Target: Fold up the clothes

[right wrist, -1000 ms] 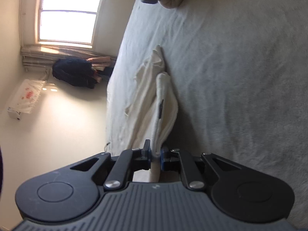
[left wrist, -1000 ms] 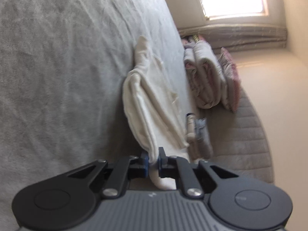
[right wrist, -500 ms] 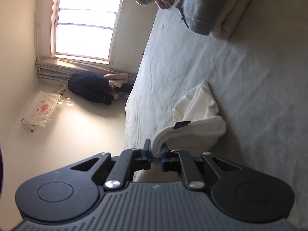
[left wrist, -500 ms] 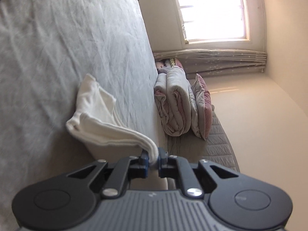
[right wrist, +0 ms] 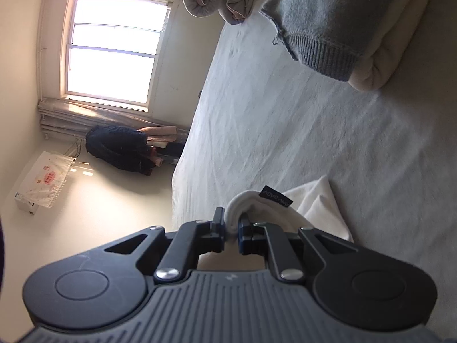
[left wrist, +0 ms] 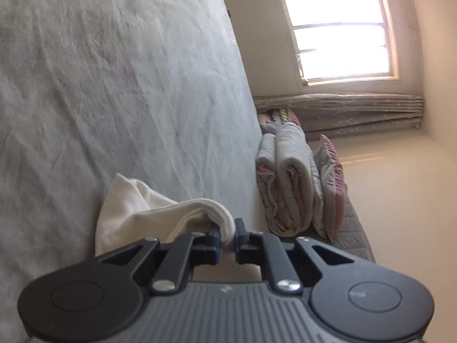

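Observation:
A white garment (left wrist: 134, 211) lies bunched on the grey bed sheet (left wrist: 114, 85). My left gripper (left wrist: 227, 235) is shut on a folded edge of it, close to the sheet. In the right wrist view the same white garment (right wrist: 317, 208) shows a small black label (right wrist: 276, 199). My right gripper (right wrist: 232, 225) is shut on another folded edge of it, just above the bed sheet (right wrist: 285, 114). Most of the garment is hidden behind the gripper bodies.
A stack of folded quilts and a pink pillow (left wrist: 297, 183) lies at the bed's edge. A folded grey sweater on a cream garment (right wrist: 328, 20) lies further along the bed. A window (right wrist: 114, 48), dark clothes (right wrist: 120, 148) and a wall (left wrist: 400, 200) lie beyond.
Both grippers have carried the garment's held edges forward over the rest of it. The garment now lies shorter and more bunched, and the folded stacks appear nearer.

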